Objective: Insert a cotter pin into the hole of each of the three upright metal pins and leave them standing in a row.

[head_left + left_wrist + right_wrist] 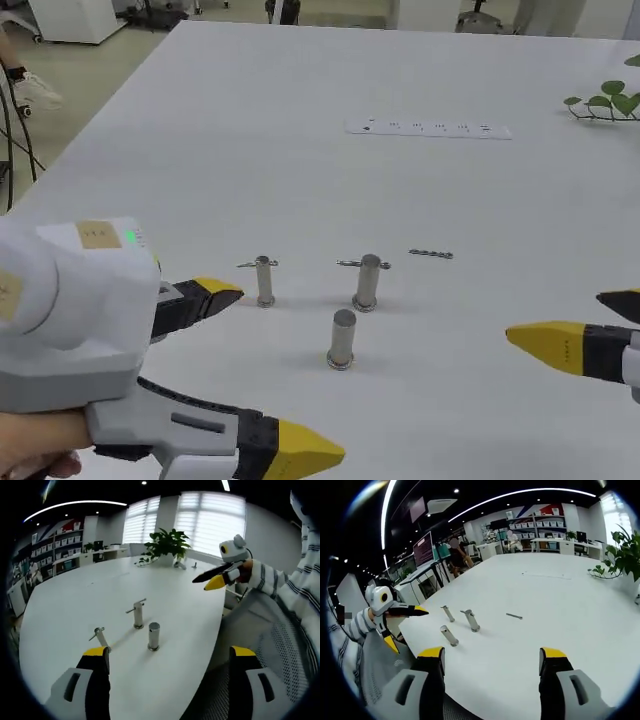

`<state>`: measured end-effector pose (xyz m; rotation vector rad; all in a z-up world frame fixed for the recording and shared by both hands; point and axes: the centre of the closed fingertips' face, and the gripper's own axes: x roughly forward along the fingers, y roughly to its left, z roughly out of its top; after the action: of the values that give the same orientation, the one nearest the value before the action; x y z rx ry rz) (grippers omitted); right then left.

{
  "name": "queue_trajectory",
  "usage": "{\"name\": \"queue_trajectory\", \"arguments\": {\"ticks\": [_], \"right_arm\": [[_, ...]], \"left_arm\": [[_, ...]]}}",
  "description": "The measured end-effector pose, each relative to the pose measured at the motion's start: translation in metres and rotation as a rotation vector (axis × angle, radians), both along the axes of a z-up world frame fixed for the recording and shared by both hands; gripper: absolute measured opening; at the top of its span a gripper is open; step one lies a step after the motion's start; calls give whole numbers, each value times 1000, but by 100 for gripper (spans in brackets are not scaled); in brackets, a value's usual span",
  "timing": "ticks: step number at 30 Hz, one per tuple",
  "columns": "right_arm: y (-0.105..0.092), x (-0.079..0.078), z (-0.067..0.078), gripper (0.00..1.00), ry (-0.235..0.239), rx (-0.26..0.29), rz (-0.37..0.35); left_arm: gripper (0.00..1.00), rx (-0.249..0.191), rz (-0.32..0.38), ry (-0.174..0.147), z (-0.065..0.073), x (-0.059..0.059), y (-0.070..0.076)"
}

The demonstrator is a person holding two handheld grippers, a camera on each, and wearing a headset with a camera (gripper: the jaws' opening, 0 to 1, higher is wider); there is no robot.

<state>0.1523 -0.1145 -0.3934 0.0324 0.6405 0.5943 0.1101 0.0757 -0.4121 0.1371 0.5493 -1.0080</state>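
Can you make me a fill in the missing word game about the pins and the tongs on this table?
1. The number of metal pins with a cotter pin already through them is ___.
2. The front metal pin has ___ cotter pin in it.
3. A loose cotter pin lies flat on the white ___.
4. The left tongs and right tongs are both ___ and hold nothing.
Missing words: two; no; table; open.
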Motion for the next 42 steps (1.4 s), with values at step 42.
{"name": "queue_trajectory", "arguments": {"ticks": [42], "right_arm": [[31, 128, -28, 38, 38, -445, 522]], "left_arm": [[99, 36, 115, 25, 11, 6, 27]]}}
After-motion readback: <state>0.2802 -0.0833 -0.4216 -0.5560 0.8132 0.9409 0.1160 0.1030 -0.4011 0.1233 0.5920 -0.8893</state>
